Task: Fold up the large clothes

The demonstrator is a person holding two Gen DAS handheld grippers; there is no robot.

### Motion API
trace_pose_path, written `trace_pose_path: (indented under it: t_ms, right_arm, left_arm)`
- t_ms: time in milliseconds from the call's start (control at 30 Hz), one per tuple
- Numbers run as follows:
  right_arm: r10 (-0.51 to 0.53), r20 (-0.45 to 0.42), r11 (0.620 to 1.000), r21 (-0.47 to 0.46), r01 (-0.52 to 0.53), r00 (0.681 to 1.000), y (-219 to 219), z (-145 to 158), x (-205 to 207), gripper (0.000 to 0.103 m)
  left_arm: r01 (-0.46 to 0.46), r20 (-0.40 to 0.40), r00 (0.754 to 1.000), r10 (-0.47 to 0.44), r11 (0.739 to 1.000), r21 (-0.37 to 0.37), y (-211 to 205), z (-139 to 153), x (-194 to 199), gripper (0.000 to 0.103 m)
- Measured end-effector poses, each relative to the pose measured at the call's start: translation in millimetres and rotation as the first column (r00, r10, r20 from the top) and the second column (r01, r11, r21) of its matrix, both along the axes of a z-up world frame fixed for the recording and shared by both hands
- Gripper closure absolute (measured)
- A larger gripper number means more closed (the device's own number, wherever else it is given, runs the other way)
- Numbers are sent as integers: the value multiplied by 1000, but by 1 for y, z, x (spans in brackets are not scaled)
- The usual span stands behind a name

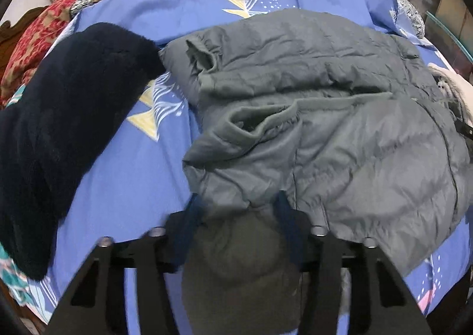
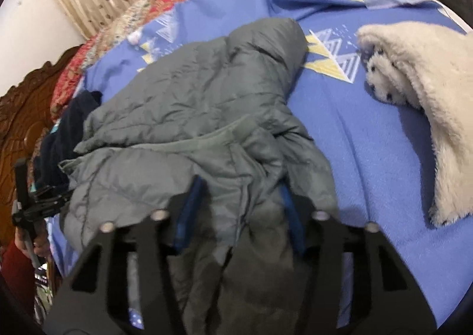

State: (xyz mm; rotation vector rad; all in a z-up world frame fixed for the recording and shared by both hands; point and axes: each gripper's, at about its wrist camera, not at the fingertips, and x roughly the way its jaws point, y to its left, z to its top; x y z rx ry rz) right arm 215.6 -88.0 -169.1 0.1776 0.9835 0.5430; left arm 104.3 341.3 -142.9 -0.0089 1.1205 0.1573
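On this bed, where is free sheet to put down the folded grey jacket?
One bare strip of blue sheet lies between the grey jacket and the dark fleece garment. A wider patch lies between the jacket and the cream fleece. The near edge is crowded: jacket fabric sits between the fingers of both the left claw and right claw.

One grey puffer jacket (image 1: 325, 116), one dark navy fleece garment (image 1: 59, 127), one cream fluffy garment (image 2: 428, 104) — three clothing items total, all on one blue patterned sheet (image 1: 124, 175). Two grippers: left gripper (image 1: 236, 207), right gripper (image 2: 239, 196), each with two fingers. One floral quilt (image 1: 44, 39) behind, one carved wooden headboard (image 2: 20, 116).
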Motion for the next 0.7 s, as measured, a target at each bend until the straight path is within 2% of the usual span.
trace_pose_path:
  t_ms: [33, 67, 133, 233, 300, 500, 700]
  right_arm:
    - [10, 13, 1000, -9, -10, 1000, 1, 2, -4, 86]
    - [24, 28, 1000, -17, -24, 999, 3, 5, -8, 93]
    - [43, 62, 999, -24, -42, 997, 4, 11, -24, 97]
    - [51, 71, 999, -20, -49, 996, 1, 15, -46, 98]
    - [50, 63, 998, -28, -48, 997, -3, 12, -60, 99]
    - [46, -3, 999, -25, -46, 999, -15, -12, -96, 99]
    - [-6, -116, 996, 90, 16, 993, -29, -33, -94, 98]
  left_arm:
    - [-7, 10, 1000, 7, 1000, 1, -1, 2, -8, 43]
    - [-12, 20, 1000, 12, 1000, -5, -2, 5, -15, 45]
    - [-22, 50, 998, 23, 1000, -21, -3, 11, -33, 54]
    - [-40, 70, 997, 44, 997, -69, -1, 15, -54, 65]
    - [-55, 78, 995, 63, 993, -103, 1, 16, -70, 69]
    - [-151, 48, 986, 161, 973, -177, 10, -5, -119, 70]
    - [-192, 7, 981, 196, 967, -164, 8, -38, -142, 70]
